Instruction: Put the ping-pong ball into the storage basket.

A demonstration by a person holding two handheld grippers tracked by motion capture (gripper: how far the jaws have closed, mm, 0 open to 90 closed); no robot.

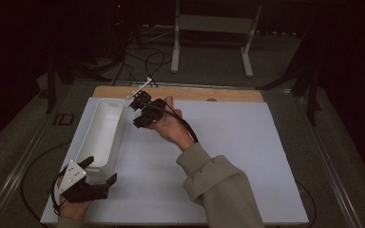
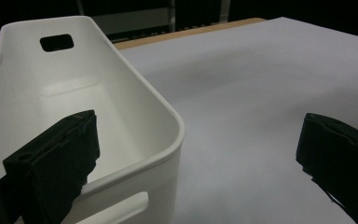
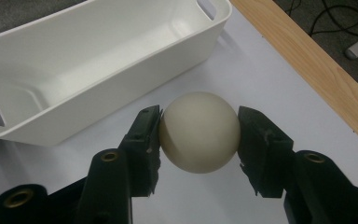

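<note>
The right hand-held gripper pinches a smooth cream-white ball beside the white plastic bin; carry it over the rim before releasing. The left hand-held gripper stands spread, straddling the bin's near end on the counter.

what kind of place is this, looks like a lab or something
Probably a lab or recording workspace: a table with a white cover, cables trailing over the floor, a white stand behind, dark surroundings.
</note>
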